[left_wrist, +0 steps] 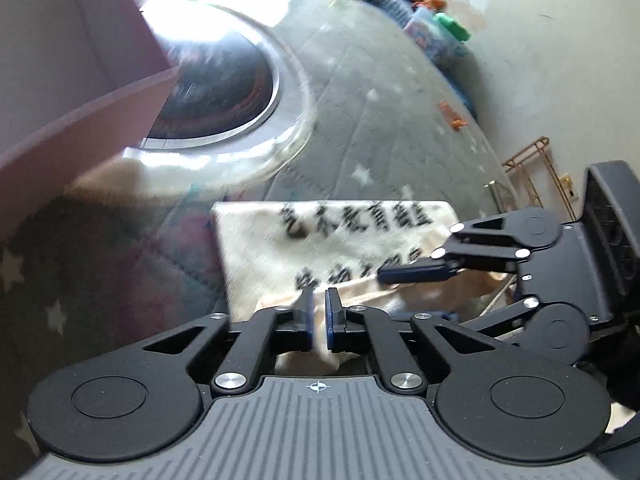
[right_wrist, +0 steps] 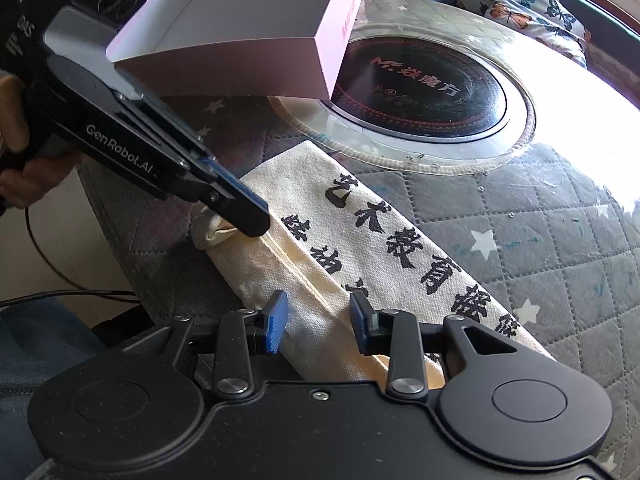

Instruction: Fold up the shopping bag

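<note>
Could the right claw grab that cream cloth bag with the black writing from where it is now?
Probably yes. The right claw is open, its blue pads either side of the folded cream cloth bag, with nothing between. The left claw already pinches the bag's far end.

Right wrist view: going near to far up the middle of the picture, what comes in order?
Right gripper, jaws open astride the cloth → folded canvas shopping bag with black characters → round black cooktop under a glass ring → pink open box overhanging it → butterfly-print cushion.
</note>
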The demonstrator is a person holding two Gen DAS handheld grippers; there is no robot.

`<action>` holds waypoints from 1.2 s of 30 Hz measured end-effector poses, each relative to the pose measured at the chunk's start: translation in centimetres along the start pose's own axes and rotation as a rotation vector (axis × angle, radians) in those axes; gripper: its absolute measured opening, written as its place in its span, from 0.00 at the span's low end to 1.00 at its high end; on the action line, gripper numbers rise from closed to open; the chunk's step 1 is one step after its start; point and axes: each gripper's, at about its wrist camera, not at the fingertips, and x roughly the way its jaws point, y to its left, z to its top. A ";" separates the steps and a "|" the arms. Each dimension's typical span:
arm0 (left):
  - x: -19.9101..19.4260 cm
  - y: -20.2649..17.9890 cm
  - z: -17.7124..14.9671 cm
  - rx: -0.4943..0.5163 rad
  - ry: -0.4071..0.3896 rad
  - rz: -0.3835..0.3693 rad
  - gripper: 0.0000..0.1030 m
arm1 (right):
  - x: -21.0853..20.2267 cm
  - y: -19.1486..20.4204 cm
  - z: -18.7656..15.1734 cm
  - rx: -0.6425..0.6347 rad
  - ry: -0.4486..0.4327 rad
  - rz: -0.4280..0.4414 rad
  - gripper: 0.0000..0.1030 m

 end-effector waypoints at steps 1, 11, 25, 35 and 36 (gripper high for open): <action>-0.4 -0.5 -0.1 0.024 -0.006 -0.010 0.06 | 0.0 0.0 0.0 0.001 0.000 0.001 0.35; 2.2 -1.1 -1.0 0.062 0.072 -0.015 0.06 | -0.6 -0.1 -0.4 -0.008 -0.021 -0.007 0.36; 3.1 -1.0 -0.9 0.049 0.090 -0.001 0.02 | -6.7 -0.2 -2.9 -0.019 -0.066 -0.048 0.36; 3.2 -0.9 -0.8 0.048 0.098 -0.007 0.02 | -7.5 -0.4 -4.7 0.004 -0.022 -0.118 0.36; 3.2 -0.9 -0.8 0.049 0.098 -0.007 0.02 | -7.3 -0.6 -4.7 0.012 -0.019 -0.125 0.33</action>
